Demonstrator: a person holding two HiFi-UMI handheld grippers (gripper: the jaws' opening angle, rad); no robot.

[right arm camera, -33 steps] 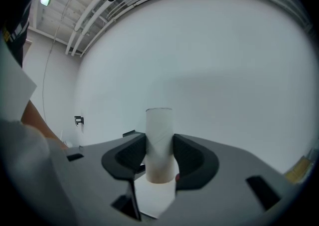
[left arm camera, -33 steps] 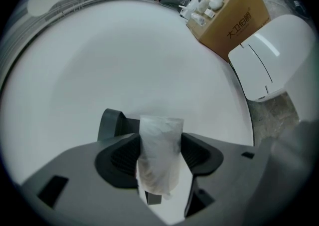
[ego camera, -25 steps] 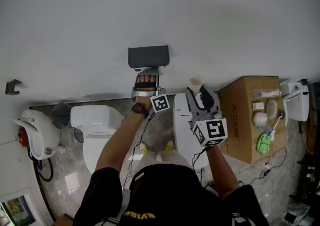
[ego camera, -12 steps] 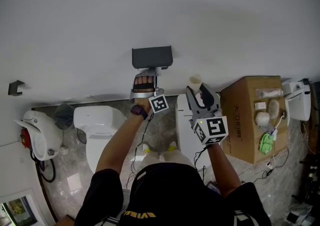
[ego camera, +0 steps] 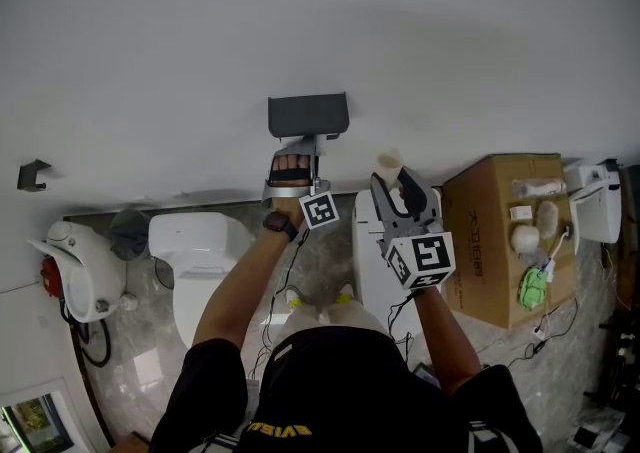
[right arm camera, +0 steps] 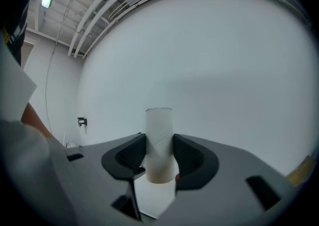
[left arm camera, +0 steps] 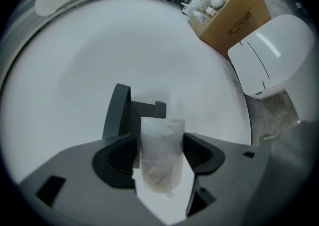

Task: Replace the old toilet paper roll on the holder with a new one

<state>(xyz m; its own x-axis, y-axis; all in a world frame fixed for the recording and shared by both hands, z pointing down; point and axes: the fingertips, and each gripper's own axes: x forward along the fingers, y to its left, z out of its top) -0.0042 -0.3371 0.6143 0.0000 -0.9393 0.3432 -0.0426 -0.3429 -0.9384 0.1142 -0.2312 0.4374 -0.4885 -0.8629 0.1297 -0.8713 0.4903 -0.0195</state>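
A dark grey paper holder (ego camera: 307, 116) is fixed to the white wall. My left gripper (ego camera: 293, 159) sits just below it in the head view. In the left gripper view the holder (left arm camera: 119, 115) stands right behind the jaws. A white new toilet paper roll (left arm camera: 160, 155) fills the gap between the pads of the left gripper (left arm camera: 159, 151), and both pads touch it while the jaws are opening. To the right, my right gripper (ego camera: 397, 184) is shut on the bare cardboard tube (ego camera: 388, 163) of the old roll. The tube (right arm camera: 159, 142) stands upright between its pads, away from the wall.
A white toilet (ego camera: 195, 241) stands at lower left, with a white fixture (ego camera: 70, 266) further left. A white bin (ego camera: 372, 261) is below my right gripper. A cardboard box (ego camera: 490, 241) with small items sits at the right. A small hook (ego camera: 30, 174) is on the wall at far left.
Both grippers keep their places and their loads. Only the head view has drifted slightly.
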